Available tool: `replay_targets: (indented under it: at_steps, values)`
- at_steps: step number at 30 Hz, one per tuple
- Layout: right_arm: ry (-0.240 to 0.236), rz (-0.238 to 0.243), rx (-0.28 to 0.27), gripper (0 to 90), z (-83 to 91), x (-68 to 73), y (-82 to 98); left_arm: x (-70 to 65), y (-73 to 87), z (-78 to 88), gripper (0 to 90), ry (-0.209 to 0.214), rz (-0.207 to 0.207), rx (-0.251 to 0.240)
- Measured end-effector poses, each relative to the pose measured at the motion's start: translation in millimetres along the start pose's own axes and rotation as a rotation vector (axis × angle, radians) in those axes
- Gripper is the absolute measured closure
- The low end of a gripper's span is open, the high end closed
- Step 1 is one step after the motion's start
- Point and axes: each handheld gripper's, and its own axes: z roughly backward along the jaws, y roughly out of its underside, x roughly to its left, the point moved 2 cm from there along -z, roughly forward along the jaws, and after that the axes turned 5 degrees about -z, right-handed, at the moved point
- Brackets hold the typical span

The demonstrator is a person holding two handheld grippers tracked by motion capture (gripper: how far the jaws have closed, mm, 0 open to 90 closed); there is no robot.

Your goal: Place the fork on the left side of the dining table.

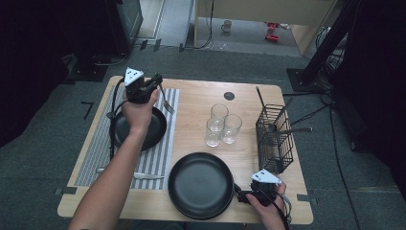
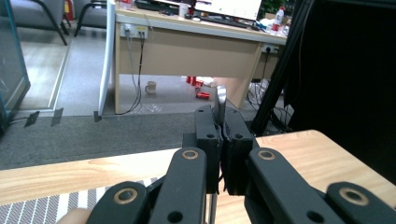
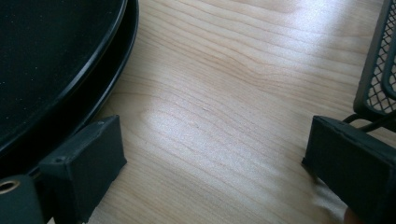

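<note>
The left gripper (image 1: 154, 86) is clenching a slim silver metal fork (image 1: 166, 101) by its handle above the grey striped placemat (image 1: 158, 158), seemingly to lay it beside the small black plate (image 1: 155, 129). The right gripper (image 3: 212, 154) is resting wide open and empty on the wooden table (image 3: 224, 84), clear of the work.

A grey carpet (image 1: 43, 158) is covering the floor around a light wooden table (image 1: 194, 98); beyond it, a pale desk (image 2: 187, 44) is standing on a lighter floor, with a mug (image 1: 226, 25) and red items (image 1: 272, 36) sitting underneath; cables (image 2: 135, 74) are hanging down from sockets on the desk; black stands (image 1: 330, 38) are rising at the right; dark drapes (image 1: 28, 57) are closing in both sides.
</note>
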Motion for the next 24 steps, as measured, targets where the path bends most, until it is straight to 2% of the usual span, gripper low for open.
replay_targets:
  at_steps: [3, 11, 14, 17, 19, 21, 24]
  values:
    - [0.000, 0.000, 0.000, 4.6, 0.0, 0.0, 0.0, 5.7, 1.4, -7.6, 88.8, -0.016, 0.023, -0.010]
    - [0.000, 0.000, 0.000, 4.6, 0.0, 0.0, 0.0, 16.3, 2.7, -25.3, 88.8, -0.067, 0.025, -0.014]
    - [0.000, 0.000, 0.000, 4.6, 0.0, 0.0, 0.0, 21.9, 3.4, -30.0, 88.8, -0.086, 0.045, -0.041]
    - [0.000, 0.000, 0.000, 4.6, 0.0, 0.0, 0.0, 28.9, 3.4, -36.4, 88.8, -0.099, 0.043, -0.023]
    - [0.000, 0.000, 0.000, 4.6, 0.0, 0.0, 0.0, 33.4, 2.0, -40.9, 88.8, -0.098, 0.065, -0.020]
    - [0.000, 0.000, 0.000, 4.6, 0.0, 0.0, 0.0, 36.7, 1.6, -43.5, 88.8, -0.111, 0.081, -0.039]
    - [0.000, 0.000, 0.001, 4.6, 0.1, 0.0, 0.0, 42.6, 1.3, -50.1, 88.8, -0.122, 0.085, -0.021]
